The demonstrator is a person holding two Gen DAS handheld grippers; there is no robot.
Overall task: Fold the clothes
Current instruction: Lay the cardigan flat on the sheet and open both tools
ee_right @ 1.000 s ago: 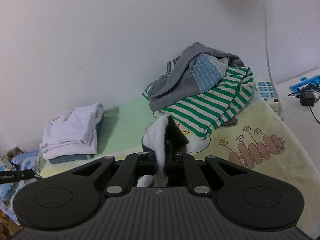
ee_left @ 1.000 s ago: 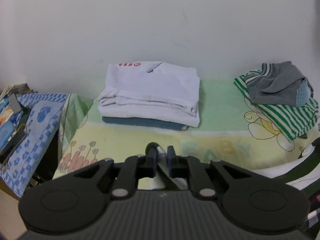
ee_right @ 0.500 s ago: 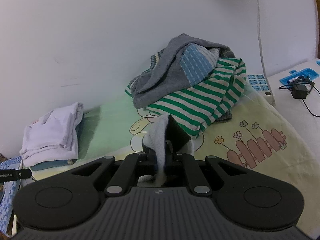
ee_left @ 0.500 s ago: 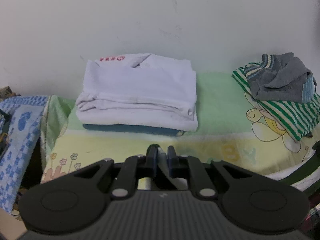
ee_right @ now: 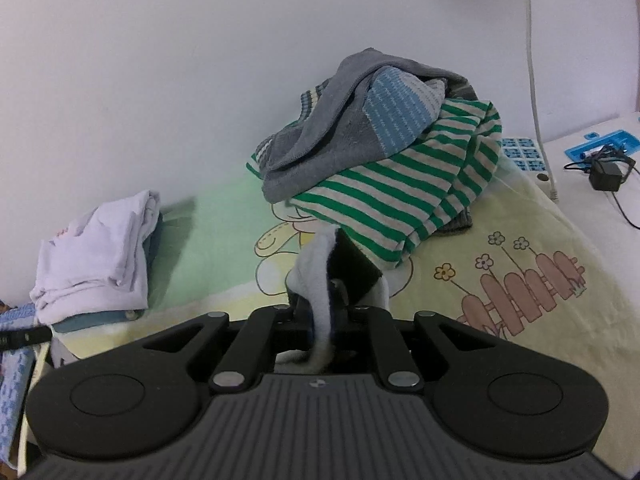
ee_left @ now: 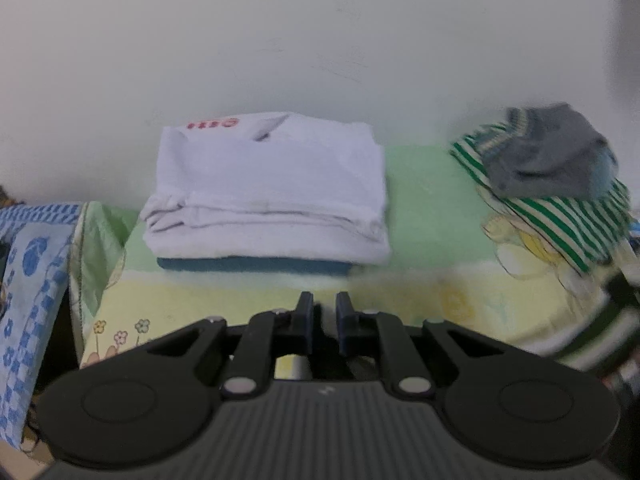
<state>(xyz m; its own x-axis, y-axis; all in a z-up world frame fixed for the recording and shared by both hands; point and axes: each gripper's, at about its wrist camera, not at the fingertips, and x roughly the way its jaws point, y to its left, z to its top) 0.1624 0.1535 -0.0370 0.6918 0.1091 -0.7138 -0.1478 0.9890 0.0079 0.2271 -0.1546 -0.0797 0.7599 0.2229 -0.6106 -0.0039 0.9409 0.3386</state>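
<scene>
Yellow-green printed blanket [ee_right: 520, 216] carries a folded white-on-blue stack [ee_left: 264, 196] at left and an unfolded striped-and-grey heap [ee_right: 400, 168] at right. Right gripper [ee_right: 320, 312] is clamped on a white-and-dark garment [ee_right: 320, 276]. Left gripper [ee_left: 321, 312] stands slightly parted, empty.

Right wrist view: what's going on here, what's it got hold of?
A person is folding clothes on a blanket-covered surface with two handheld grippers. The right gripper is shut on a pale cloth, held up in front of the unfolded pile: a grey garment on a green striped top. The left gripper faces the folded white stack; its fingers sit slightly apart, nothing visible between them.
</scene>
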